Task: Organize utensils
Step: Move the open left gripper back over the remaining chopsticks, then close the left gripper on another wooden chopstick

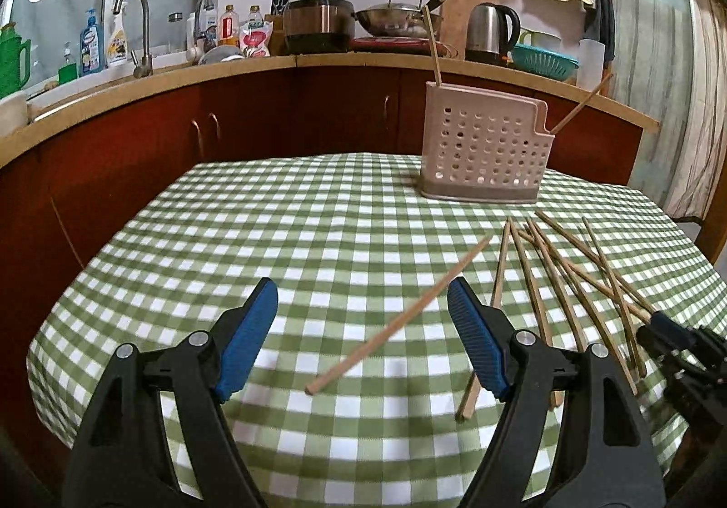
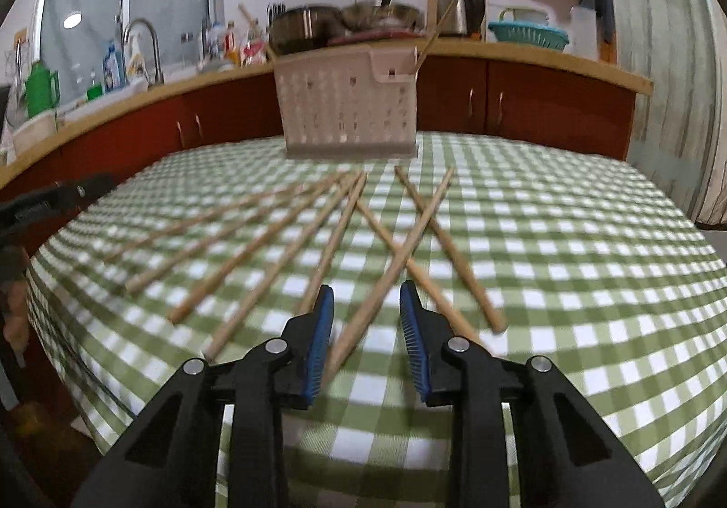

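Note:
A pink perforated utensil holder (image 1: 484,151) stands at the far side of the green checked table, with two chopsticks (image 1: 432,47) leaning in it; it also shows in the right wrist view (image 2: 347,106). My left gripper (image 1: 363,303) is open above a single chopstick (image 1: 400,317) lying between its jaws. Several loose chopsticks (image 1: 568,285) lie to its right. My right gripper (image 2: 367,303) is open, low over the pile, with one chopstick (image 2: 390,276) running between its jaws. The right gripper's tip (image 1: 672,340) shows at the pile in the left wrist view.
The table (image 1: 318,212) is covered by a checked cloth and drops off at its rounded edges. Behind it runs a kitchen counter (image 1: 272,65) with red cabinets, a sink tap, bottles, pots and a kettle (image 1: 490,31).

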Tool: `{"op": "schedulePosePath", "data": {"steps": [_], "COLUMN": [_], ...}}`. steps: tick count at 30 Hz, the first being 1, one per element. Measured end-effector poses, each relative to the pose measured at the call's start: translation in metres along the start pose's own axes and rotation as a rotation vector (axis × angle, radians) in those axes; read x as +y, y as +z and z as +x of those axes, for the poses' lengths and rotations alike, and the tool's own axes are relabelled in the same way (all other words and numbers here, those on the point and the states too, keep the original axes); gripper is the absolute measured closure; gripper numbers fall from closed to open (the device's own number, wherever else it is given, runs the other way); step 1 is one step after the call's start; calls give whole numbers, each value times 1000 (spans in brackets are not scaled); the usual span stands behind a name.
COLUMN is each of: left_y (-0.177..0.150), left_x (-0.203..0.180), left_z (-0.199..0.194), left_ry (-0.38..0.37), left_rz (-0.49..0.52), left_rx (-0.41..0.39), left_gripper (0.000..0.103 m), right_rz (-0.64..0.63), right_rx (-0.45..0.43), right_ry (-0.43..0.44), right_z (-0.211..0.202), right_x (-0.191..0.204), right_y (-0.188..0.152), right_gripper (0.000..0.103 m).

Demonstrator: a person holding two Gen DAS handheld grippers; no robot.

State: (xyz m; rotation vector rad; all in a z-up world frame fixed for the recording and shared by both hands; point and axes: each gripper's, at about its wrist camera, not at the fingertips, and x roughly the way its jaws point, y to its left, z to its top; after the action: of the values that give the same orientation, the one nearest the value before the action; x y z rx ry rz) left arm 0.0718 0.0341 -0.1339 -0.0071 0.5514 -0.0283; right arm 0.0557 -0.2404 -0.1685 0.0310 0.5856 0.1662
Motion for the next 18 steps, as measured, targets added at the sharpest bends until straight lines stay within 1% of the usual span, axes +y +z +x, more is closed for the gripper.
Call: {"op": "schedulePosePath", "data": {"steps": [2,4,5,7,10,14,18], "left_y": [-3,-5,-6,-7,-11,-16,-21], "left_x": [-3,-6,-8,-12,-18,-24,-31], "left_z": [0,1,1,1,2,5,8], "left_ry": [-4,-10,-12,-21,-34,-48,-58], "left_rz": [3,13,16,21,31,43,63], "left_rx": [6,13,14,19,27,41,59], "left_gripper": [28,28,28,28,28,31,41], "right_rz": [10,12,12,29,55,54,36], "right_rx": [31,37,37,39,46,43,20], "right_ry": [7,8,7,9,17,17,7], "right_z": [6,5,4,3,2,0,-5], "right_x": [-1,-2,-3,-8,-15,-16,-16], "right_y": [-4,-6,-7,-8,-11,-11,-10], "right_gripper": [72,73,79,87,93,95,96]}}
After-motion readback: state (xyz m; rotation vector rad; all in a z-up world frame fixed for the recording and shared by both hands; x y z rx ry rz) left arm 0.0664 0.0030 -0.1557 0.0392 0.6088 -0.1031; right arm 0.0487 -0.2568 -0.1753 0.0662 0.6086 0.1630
